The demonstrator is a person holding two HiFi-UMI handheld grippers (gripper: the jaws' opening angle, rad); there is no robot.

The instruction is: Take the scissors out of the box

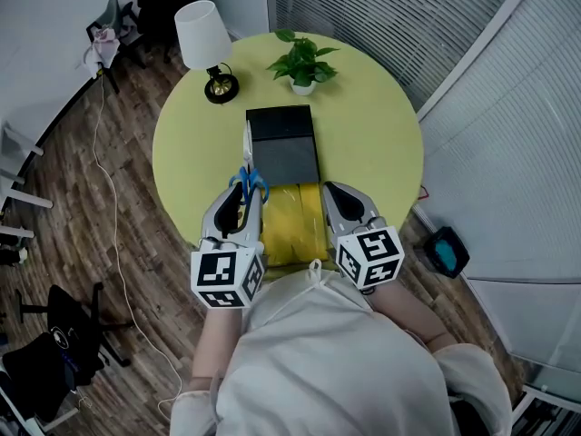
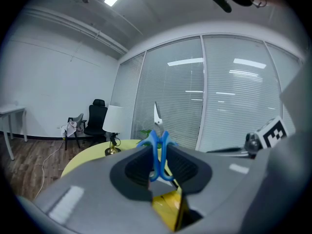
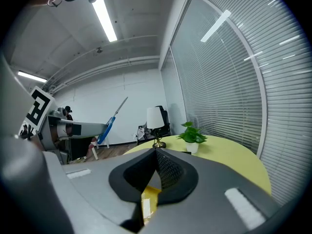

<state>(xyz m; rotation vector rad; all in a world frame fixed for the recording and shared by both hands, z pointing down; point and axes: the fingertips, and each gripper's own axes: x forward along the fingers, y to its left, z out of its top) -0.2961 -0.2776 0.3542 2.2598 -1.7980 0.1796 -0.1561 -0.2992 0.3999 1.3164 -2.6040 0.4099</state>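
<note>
The blue-handled scissors [image 1: 248, 182] are clamped by their handles in my left gripper [image 1: 245, 193], held above the table just left of the box. Their metal blades [image 2: 157, 115] point up and away from me. In the left gripper view both pads press on the blue handles [image 2: 158, 152]. The box [image 1: 295, 218] shows a yellow inside, and its black lid [image 1: 282, 143] lies open flat beyond it. My right gripper [image 1: 339, 195] hovers at the box's right side, jaws together with nothing between them. In the right gripper view the scissors [image 3: 110, 121] show at the left.
A round yellow table [image 1: 381, 143] carries a white-shaded lamp [image 1: 201, 34] at the far left and a small potted plant [image 1: 302, 62] at the far middle. A blue object [image 1: 447, 251] lies on the floor at the right. A black chair [image 1: 54, 343] stands at the lower left.
</note>
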